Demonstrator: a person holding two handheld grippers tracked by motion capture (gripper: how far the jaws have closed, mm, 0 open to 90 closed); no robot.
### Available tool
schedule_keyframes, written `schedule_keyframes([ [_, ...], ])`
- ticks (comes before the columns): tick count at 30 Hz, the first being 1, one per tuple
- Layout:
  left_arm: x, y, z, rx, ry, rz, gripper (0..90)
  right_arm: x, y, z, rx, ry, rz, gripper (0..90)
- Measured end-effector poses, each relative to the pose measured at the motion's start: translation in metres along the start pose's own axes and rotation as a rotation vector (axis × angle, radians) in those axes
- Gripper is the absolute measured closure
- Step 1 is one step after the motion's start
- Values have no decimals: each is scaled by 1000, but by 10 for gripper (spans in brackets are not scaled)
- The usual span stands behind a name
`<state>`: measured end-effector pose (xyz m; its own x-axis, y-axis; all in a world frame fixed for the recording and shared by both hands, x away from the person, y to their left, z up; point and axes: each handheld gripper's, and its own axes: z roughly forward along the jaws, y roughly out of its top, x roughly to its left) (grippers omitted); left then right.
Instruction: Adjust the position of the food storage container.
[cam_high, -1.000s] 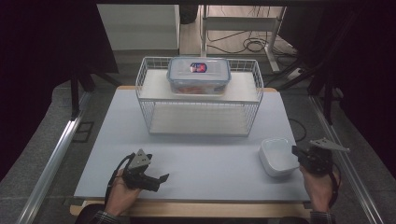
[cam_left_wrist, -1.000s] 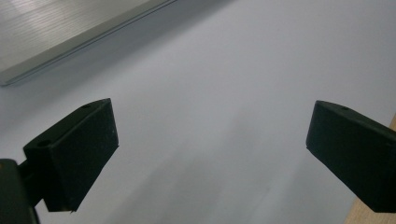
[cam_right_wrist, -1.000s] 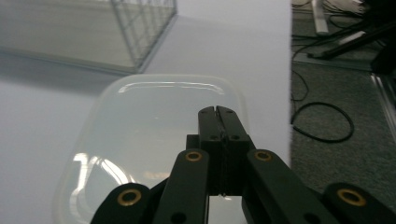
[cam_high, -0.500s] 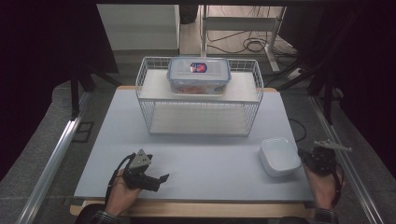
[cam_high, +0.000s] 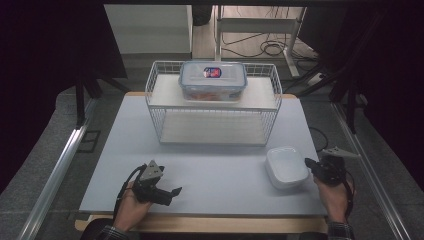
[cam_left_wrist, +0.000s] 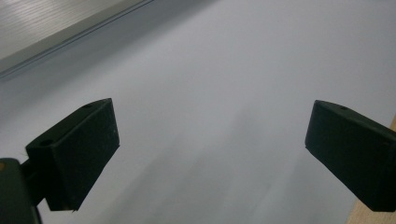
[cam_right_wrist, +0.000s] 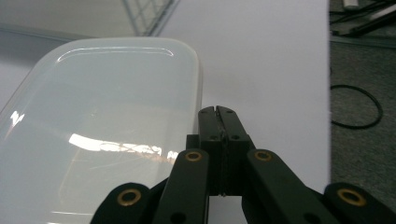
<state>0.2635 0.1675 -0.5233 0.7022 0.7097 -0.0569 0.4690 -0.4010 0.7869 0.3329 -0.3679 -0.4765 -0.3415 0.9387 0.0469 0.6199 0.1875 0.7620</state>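
**Right tongs shut beside white dish; left tongs apart over bare worktop**

Right tongs (cam_high: 311, 164), seen from above, sit at the worktop's (cam_high: 210, 170) near-right corner, tips just beside the right edge of the white dish (cam_high: 286, 167). In the right gripper view the tongs (cam_right_wrist: 218, 111) are pressed together w/ nothing between them, tips right at the dish (cam_right_wrist: 100, 126) rim; can't tell if touching. The dish lies flat on the worktop, in front of the wire rack (cam_high: 214, 107), near its right end. A clear lidded container (cam_high: 213, 80) sits on the rack's top shelf. Left tongs (cam_high: 172, 192) are at near-left, well apart from the dish; in the left gripper view the tongs (cam_left_wrist: 210, 149) stand wide apart, holding nothing, over bare worktop (cam_left_wrist: 224, 84).
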Motion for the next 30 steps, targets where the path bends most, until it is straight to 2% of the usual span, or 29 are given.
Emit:
schedule_keyframes([
  [10,-1,1,1,6,-7,1,25,34,7,14,19,93,-59,890],
  [23,-2,1,3,13,-12,-4,29,93,14,33,41,247,-125,889],
  [26,-2,1,3,14,-11,-2,29,104,14,36,52,263,-157,883],
  [30,-2,1,3,12,-11,-4,29,105,11,34,63,271,-155,877],
])
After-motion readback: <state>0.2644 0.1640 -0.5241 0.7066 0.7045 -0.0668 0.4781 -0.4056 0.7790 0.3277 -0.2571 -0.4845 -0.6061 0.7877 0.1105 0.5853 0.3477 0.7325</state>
